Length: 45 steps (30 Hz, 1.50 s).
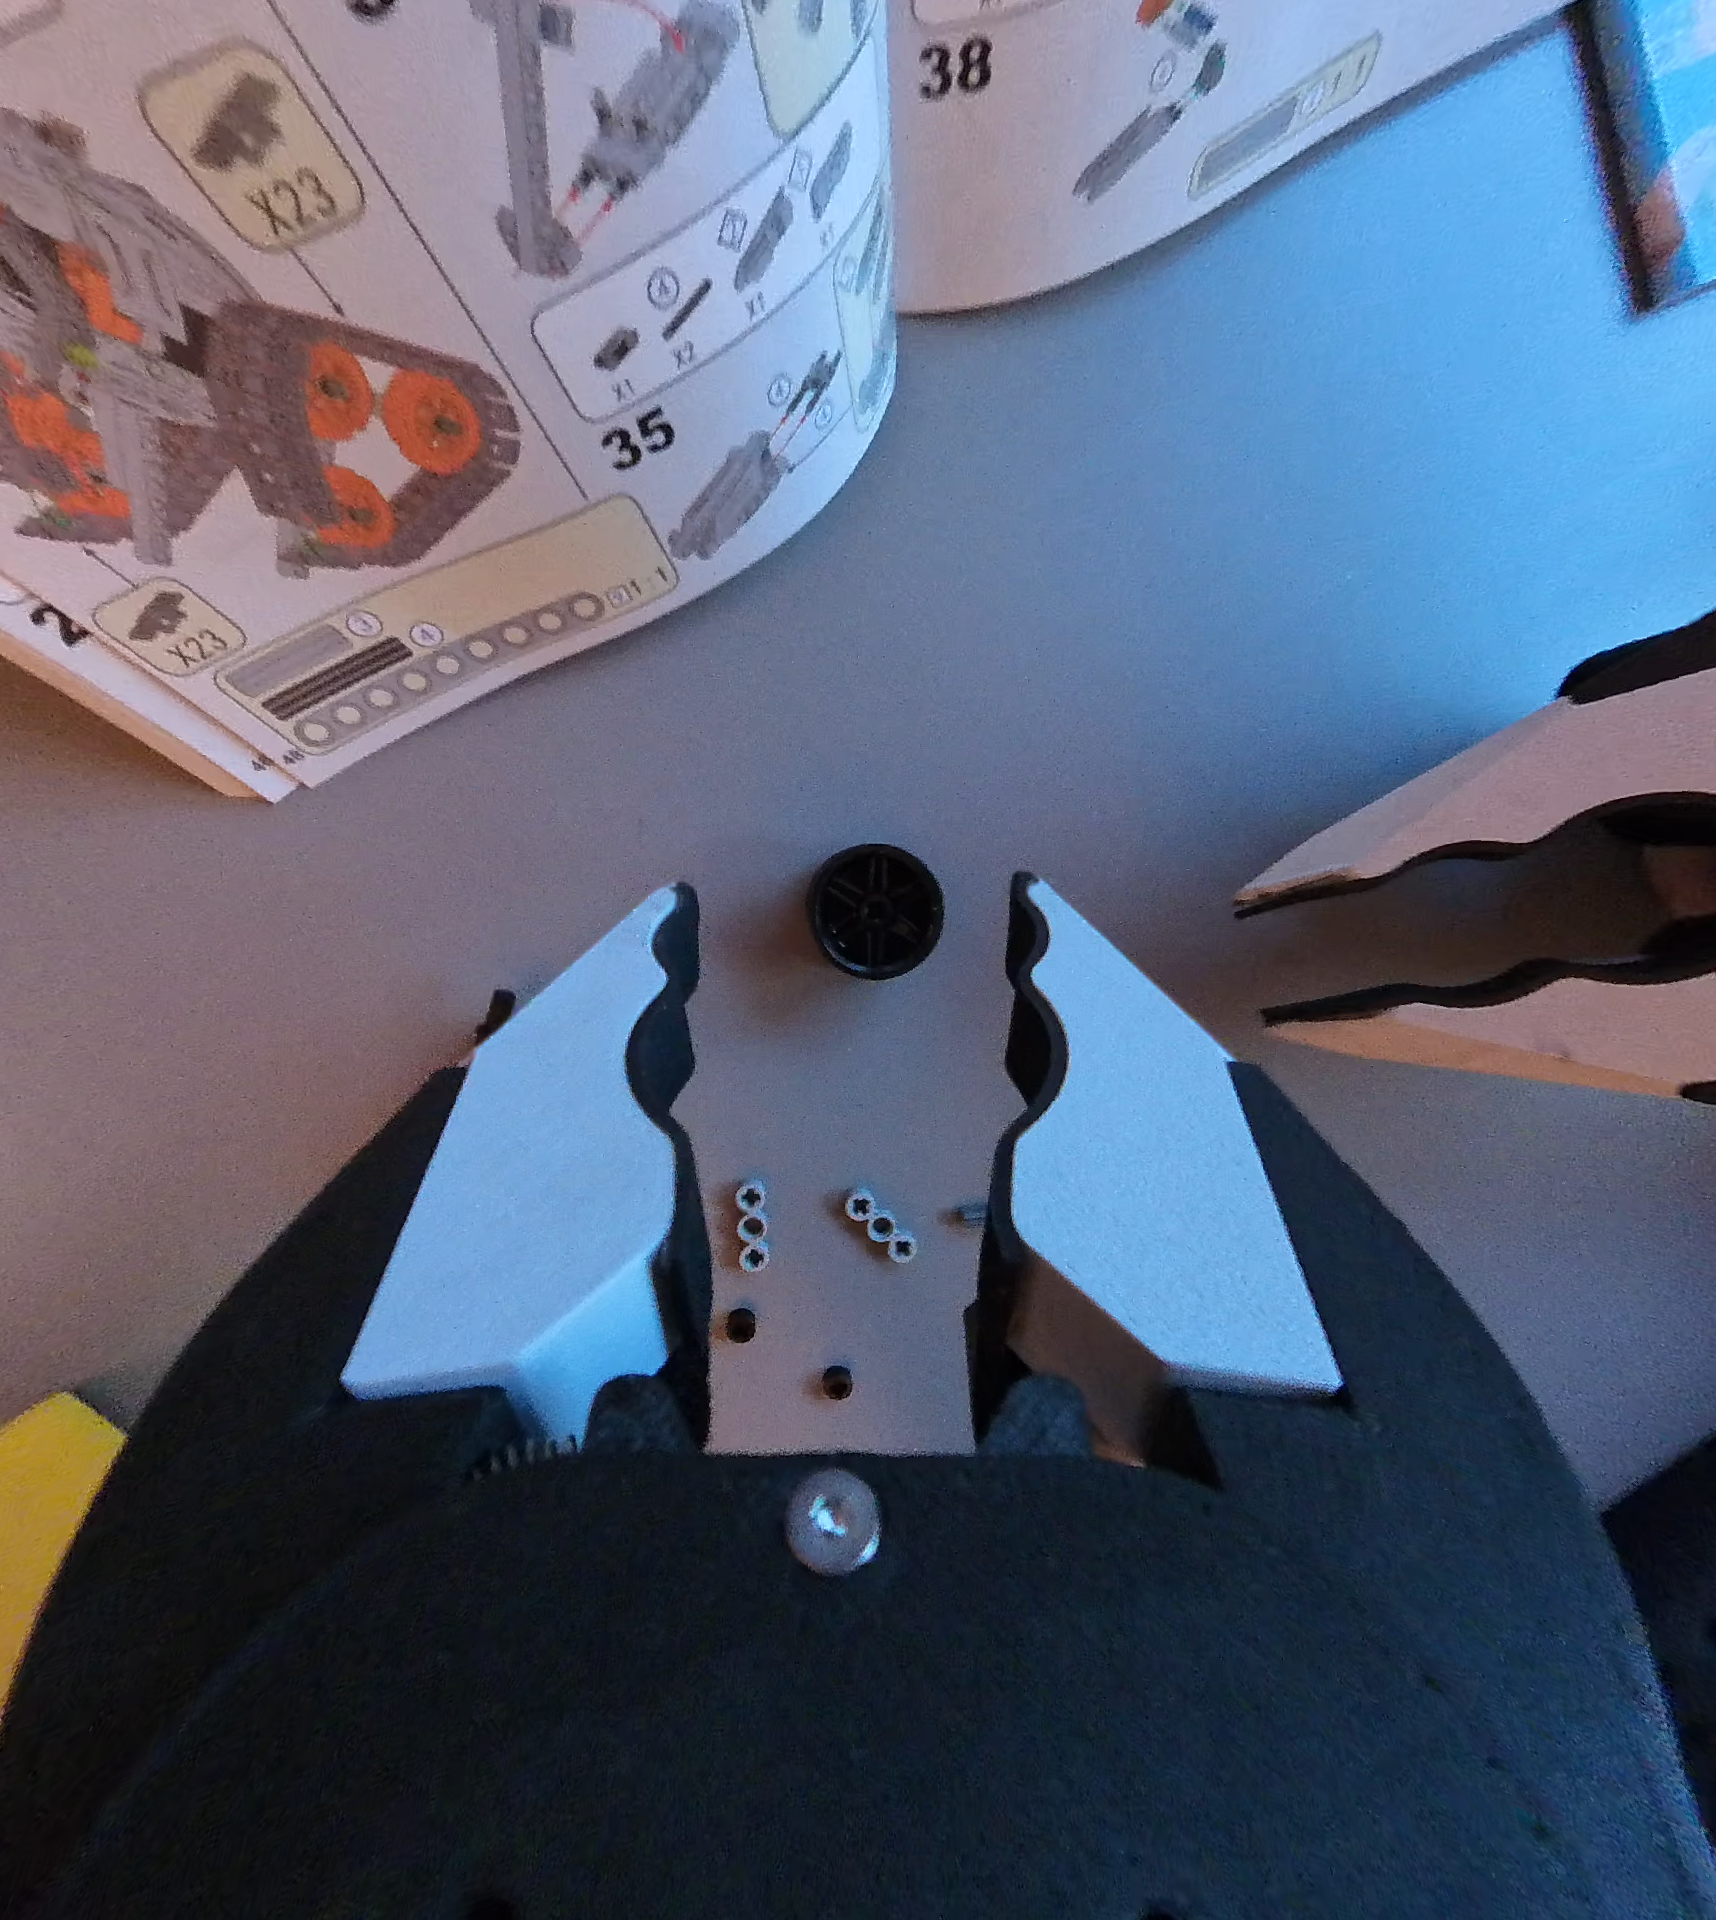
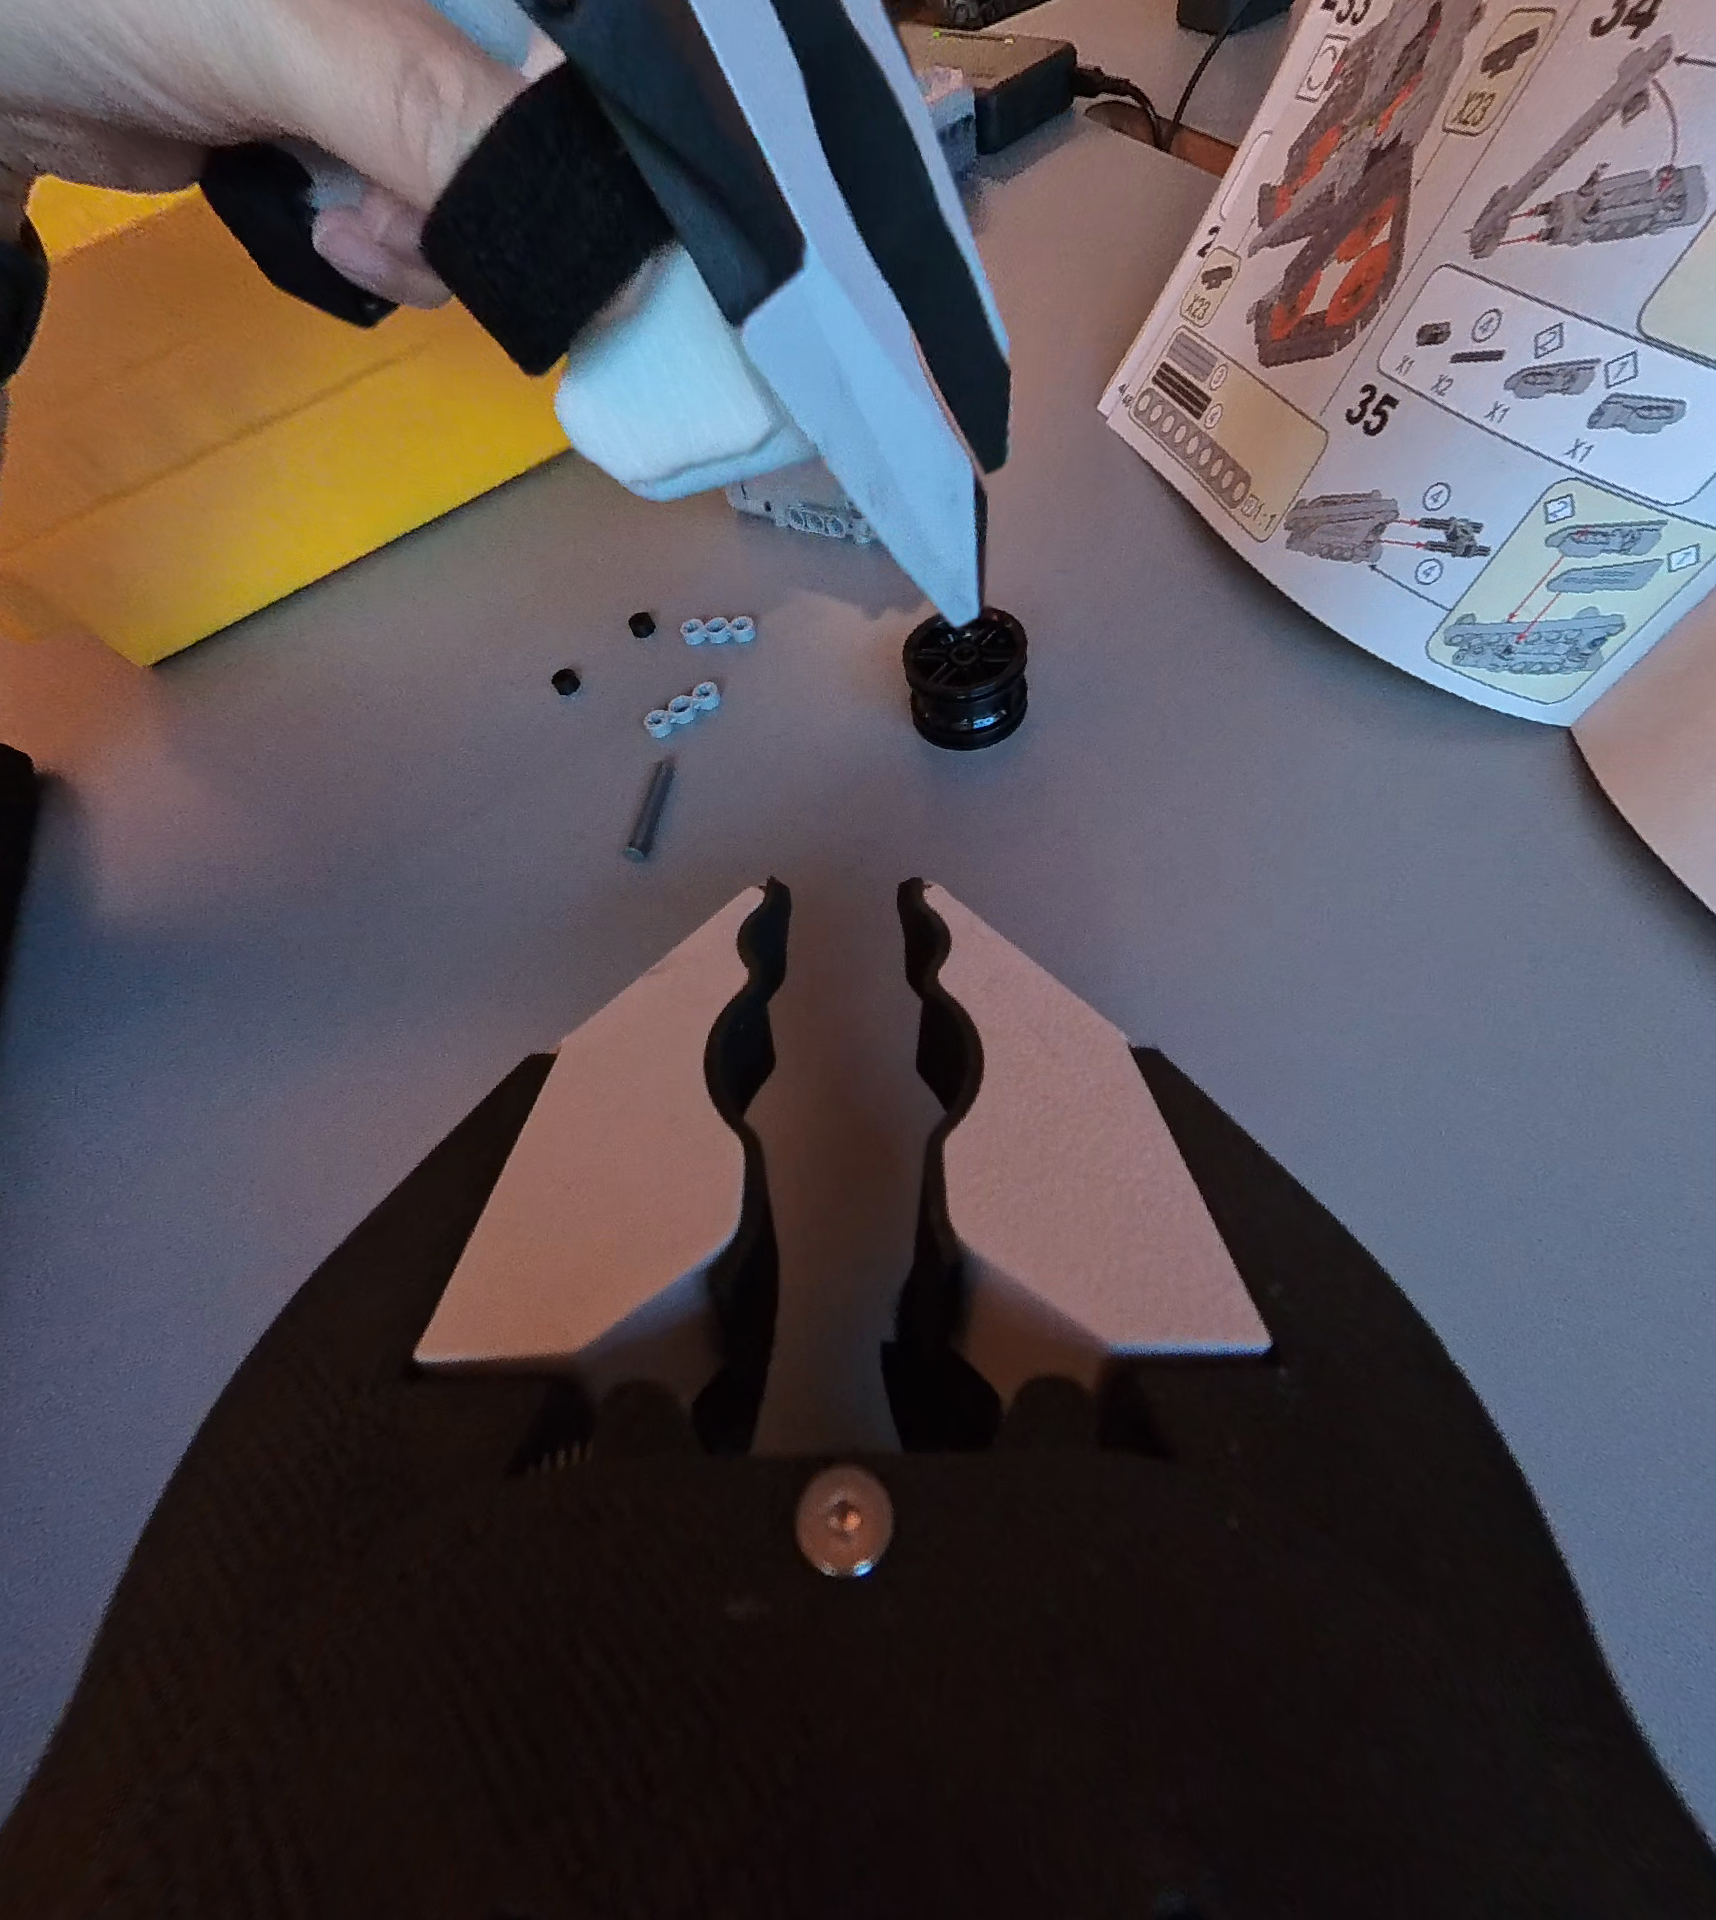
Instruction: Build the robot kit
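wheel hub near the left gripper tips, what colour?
Black wheel hub, spoked face up; clearest in the right wrist view, under the left gripper.

An open instruction booklet (image 2: 1519, 343) lies beside a yellow box (image 2: 241, 416).

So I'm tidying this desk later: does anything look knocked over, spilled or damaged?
Nothing stands out. The black wheel lies flat on the table under the open left gripper. Two grey beams, two black bushes and an axle lie loose, undamaged.
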Motion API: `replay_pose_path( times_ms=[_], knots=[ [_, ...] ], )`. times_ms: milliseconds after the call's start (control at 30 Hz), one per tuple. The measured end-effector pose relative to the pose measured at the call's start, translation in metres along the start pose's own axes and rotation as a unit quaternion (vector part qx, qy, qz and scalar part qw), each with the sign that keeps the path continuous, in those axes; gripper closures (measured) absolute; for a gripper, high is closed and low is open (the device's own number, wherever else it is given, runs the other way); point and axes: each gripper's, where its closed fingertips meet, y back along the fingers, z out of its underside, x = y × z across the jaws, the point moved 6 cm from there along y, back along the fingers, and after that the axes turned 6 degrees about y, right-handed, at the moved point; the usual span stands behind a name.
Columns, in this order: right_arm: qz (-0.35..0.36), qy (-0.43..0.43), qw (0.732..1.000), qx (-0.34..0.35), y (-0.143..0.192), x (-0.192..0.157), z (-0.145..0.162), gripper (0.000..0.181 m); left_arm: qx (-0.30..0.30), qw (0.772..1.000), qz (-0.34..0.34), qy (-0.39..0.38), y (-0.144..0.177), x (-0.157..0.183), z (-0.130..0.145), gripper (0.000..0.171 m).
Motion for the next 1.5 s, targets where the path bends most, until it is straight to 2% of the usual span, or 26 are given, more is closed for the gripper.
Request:
replay_pose_path(
  times_ms=[267,567,800,867,1100,1300,1500],
  knots=[
    [0.001,0.009,1.0,-0.007,-0.001,-0.002,0.001,0.159,-0.046,0.999,-0.011,-0.002,-0.016,0.001,0.007,0.119],
    [0.001,0.022,1.0,-0.015,-0.002,-0.004,0.002,0.159,-0.072,0.997,-0.028,-0.018,-0.028,0.002,0.012,0.125],
    [0.001,0.027,0.999,-0.02,-0.003,-0.005,0.003,0.159,-0.085,0.996,-0.024,-0.018,-0.033,0.0,0.015,0.132],
    [0.001,0.029,0.999,-0.022,-0.003,-0.005,0.003,0.159,-0.089,0.996,-0.017,-0.019,-0.033,0.001,0.015,0.141],
    [0.0,0.034,0.999,-0.028,-0.004,-0.006,0.004,0.159,-0.083,0.996,-0.015,-0.006,-0.03,-0.002,0.014,0.141],
    [-0.001,0.033,0.999,-0.027,-0.004,-0.006,0.004,0.159,-0.02,0.999,0.043,0.024,-0.011,0.003,0.0,0.141],
    [0.001,0.023,1.0,-0.018,-0.002,-0.004,0.003,0.159,0.05,0.98,0.177,0.072,0.017,0.016,-0.015,0.141]
  ],
)
